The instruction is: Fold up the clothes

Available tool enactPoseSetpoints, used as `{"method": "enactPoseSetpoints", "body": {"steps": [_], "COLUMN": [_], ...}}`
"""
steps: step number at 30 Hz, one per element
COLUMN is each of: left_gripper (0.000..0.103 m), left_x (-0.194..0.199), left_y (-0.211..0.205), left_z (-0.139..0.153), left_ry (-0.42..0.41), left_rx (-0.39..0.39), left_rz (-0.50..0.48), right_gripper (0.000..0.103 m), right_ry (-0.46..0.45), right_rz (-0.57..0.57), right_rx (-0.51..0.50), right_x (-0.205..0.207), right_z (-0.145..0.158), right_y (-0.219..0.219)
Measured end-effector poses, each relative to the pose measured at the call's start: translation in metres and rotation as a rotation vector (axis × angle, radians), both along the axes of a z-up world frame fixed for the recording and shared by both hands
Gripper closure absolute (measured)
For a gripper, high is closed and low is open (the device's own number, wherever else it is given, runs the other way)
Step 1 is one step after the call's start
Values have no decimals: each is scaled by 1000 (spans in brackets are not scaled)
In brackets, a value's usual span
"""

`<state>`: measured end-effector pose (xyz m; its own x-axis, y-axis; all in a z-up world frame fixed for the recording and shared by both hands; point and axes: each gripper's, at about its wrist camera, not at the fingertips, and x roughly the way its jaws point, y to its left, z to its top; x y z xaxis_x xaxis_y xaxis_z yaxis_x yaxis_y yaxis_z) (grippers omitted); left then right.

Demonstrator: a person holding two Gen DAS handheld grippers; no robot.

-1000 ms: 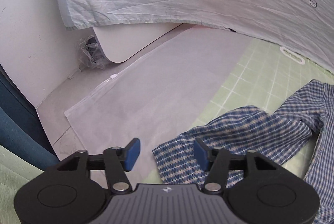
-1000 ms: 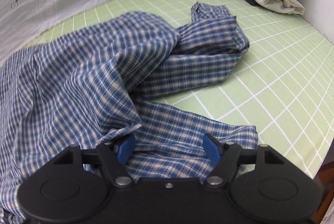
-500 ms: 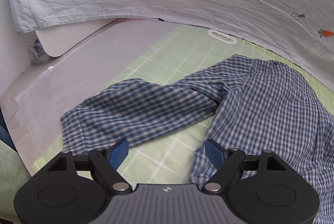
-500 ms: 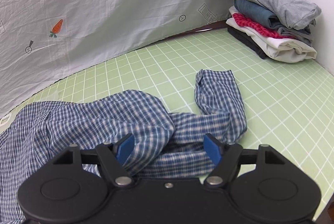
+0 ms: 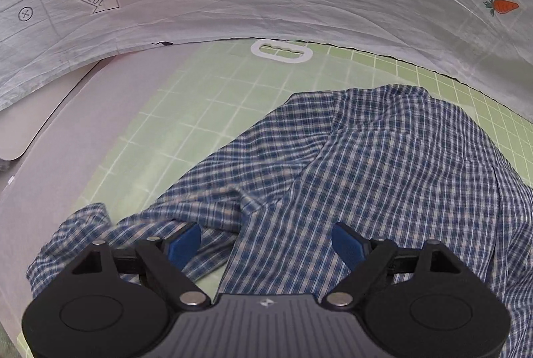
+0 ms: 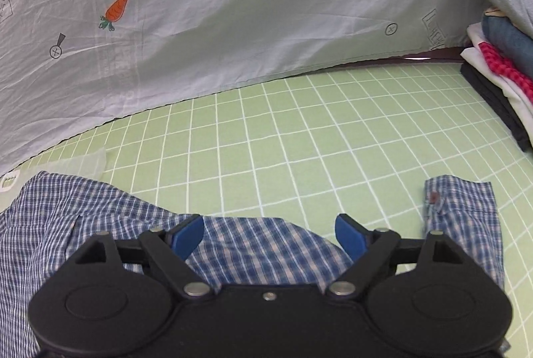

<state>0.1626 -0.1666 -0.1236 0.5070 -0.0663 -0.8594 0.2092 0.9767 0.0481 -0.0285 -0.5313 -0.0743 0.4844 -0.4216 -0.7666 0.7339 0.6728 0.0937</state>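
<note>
Both tongs spreading wide and empty: the left gripper (image 5: pixel 266 244) opens over the crumpled blue-and-white checked cotton shirt (image 5: pixel 383 178), the right gripper (image 6: pixel 269 234) opens above its rumpled edge, one cuffed sleeve (image 6: pixel 463 208) flung out beside it. The shirt sprawls unfolded on the green gridded mat (image 6: pixel 299 138); a folded stack of clothes (image 6: pixel 499 74) sits far right, so this fold looks barely begun

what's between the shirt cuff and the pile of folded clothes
Only bare green grid mat lies between the cuff and the folded pile, seen in the right wrist view.
</note>
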Motion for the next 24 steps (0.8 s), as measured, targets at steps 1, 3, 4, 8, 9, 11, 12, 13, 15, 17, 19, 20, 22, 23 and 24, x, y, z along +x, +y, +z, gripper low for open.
{"method": "enactPoseSetpoints", "body": {"steps": [1, 3, 4, 8, 9, 11, 12, 13, 15, 17, 19, 20, 22, 23, 24], "left_gripper": [17, 17, 17, 15, 15, 15, 15, 15, 15, 17, 28, 40, 61, 81, 93], "left_x": [12, 34, 41, 59, 61, 65, 67, 69, 71, 71, 68, 66, 62, 61, 60], "left_y": [-7, -23, -32, -73, -80, -90, -93, -94, -94, -91, -88, -87, -88, -88, -88], "left_z": [-1, -4, -6, -18, -22, -31, -36, -40, -47, -49, -48, -46, -43, -42, -40], "left_ry": [1, -2, -7, -37, -36, -19, -5, 12, 37, 36, 30, 25, 23, 28, 35], "left_rx": [-6, -22, -24, 33, 43, 39, 31, 18, -11, -38, -64, -76, -91, -100, -103], "left_rz": [-19, -75, -109, -289, -315, -342, -348, -340, -321, -304, -304, -307, -306, -305, -303], "right_gripper": [16, 16, 16, 16, 16, 16, 16, 16, 19, 35, 53, 73, 95, 96, 98], "right_ry": [6, 11, 11, 21, 22, 28, 31, 36, 43, 41, 32, 28, 20, 13, 6], "right_rz": [7, 30, 45, 69, 72, 85, 91, 100, 124, 143, 162, 178, 206, 213, 220], "right_rx": [12, 38, 51, 86, 99, 121, 132, 139, 132, 137, 149, 157, 154, 138, 122], "right_x": [7, 19, 24, 35, 35, 35, 35, 35, 34, 34, 33, 32, 30, 27, 25], "right_z": [-5, -13, -16, -26, -28, -31, -33, -35, -34, -31, -28, -27, -23, -20, -17], "right_y": [-3, -4, -4, 1, 3, 5, 5, 6, 9, 9, 10, 11, 17, 21, 25]}}
